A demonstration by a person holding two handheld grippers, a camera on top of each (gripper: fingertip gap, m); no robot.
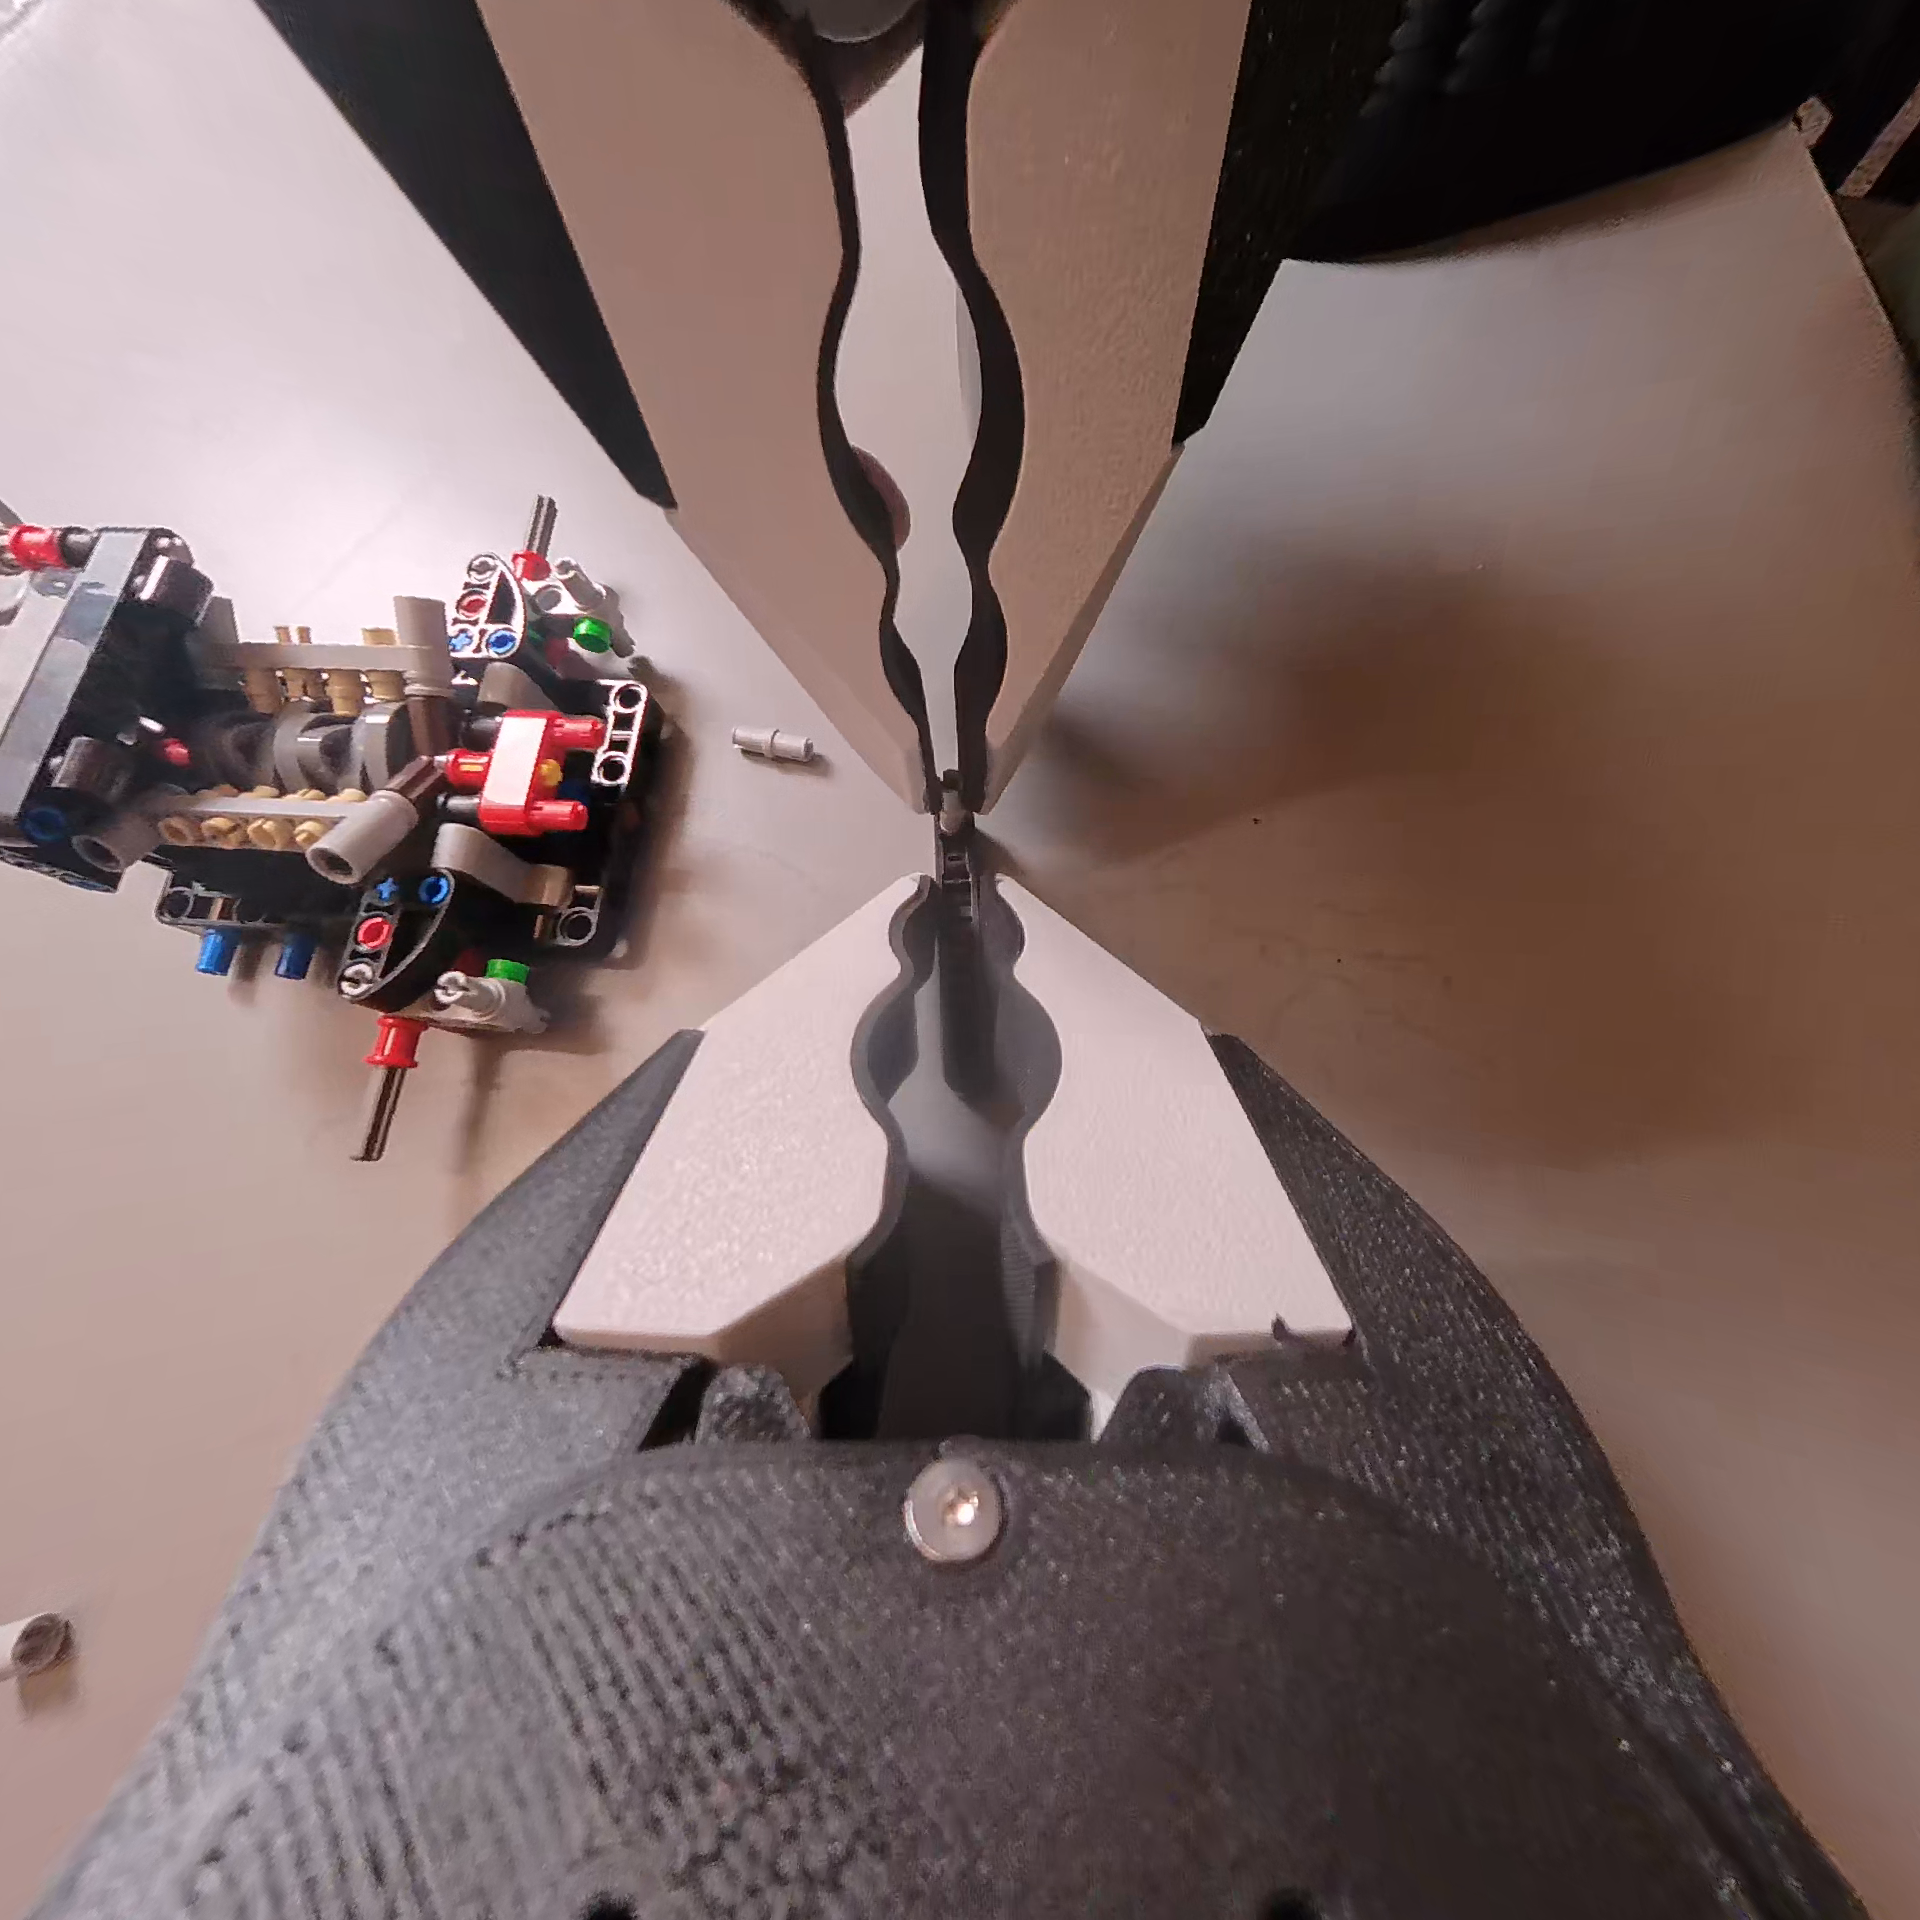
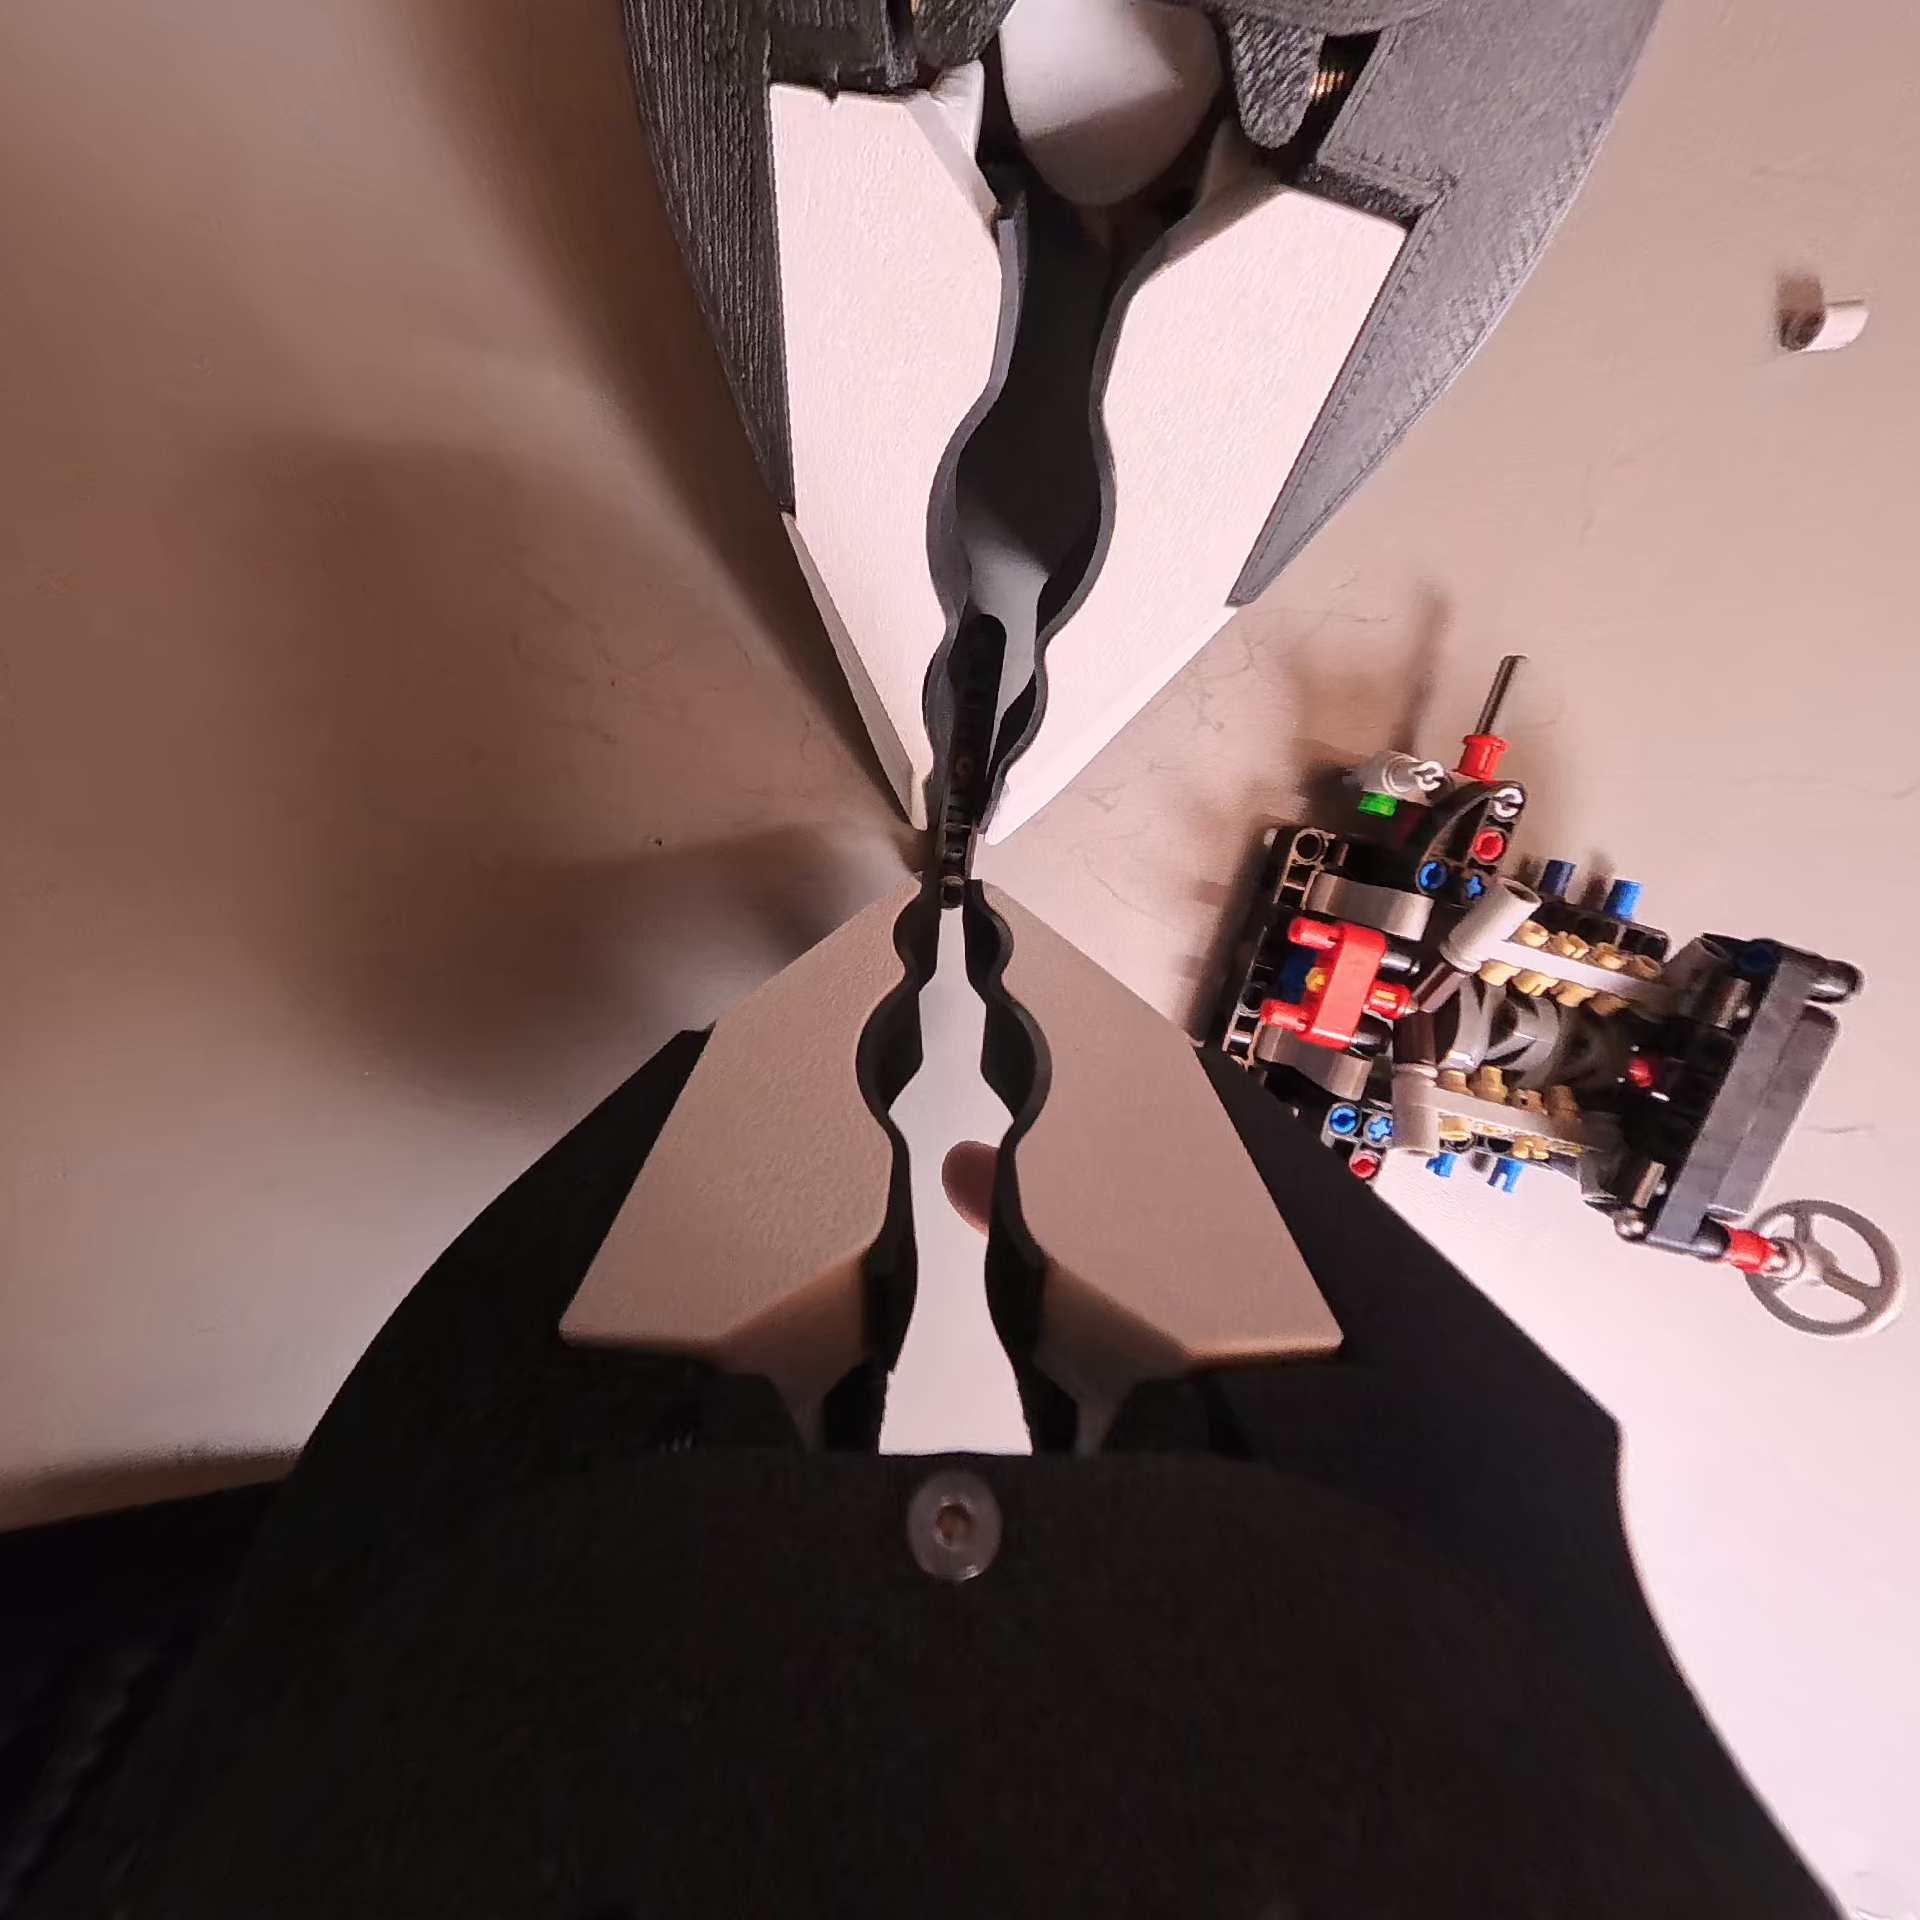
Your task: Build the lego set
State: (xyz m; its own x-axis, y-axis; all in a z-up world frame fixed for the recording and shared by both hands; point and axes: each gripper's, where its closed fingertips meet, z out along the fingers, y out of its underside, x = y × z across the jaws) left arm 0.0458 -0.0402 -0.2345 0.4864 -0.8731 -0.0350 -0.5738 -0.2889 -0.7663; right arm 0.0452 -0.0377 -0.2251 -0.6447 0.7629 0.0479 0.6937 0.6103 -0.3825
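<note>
A thin black Lego beam sits lengthwise between the fingers of my left gripper, which is shut on it above the table. My right gripper meets it tip to tip from the opposite side, and its tips pinch the beam's free end. In the right wrist view, my right gripper is shut on the end of the beam, and the left gripper holds the rest. The part-built Lego model lies on the table to the left; it also shows in the right wrist view.
A loose grey pin lies between the model and the grippers. Another pale grey piece lies apart on the beige table. A grey steering wheel sticks out of the model's end. My left and right fingertips are right by each other. Both grippers' tips are roughly 20 centimetres from the pale grey piece.
</note>
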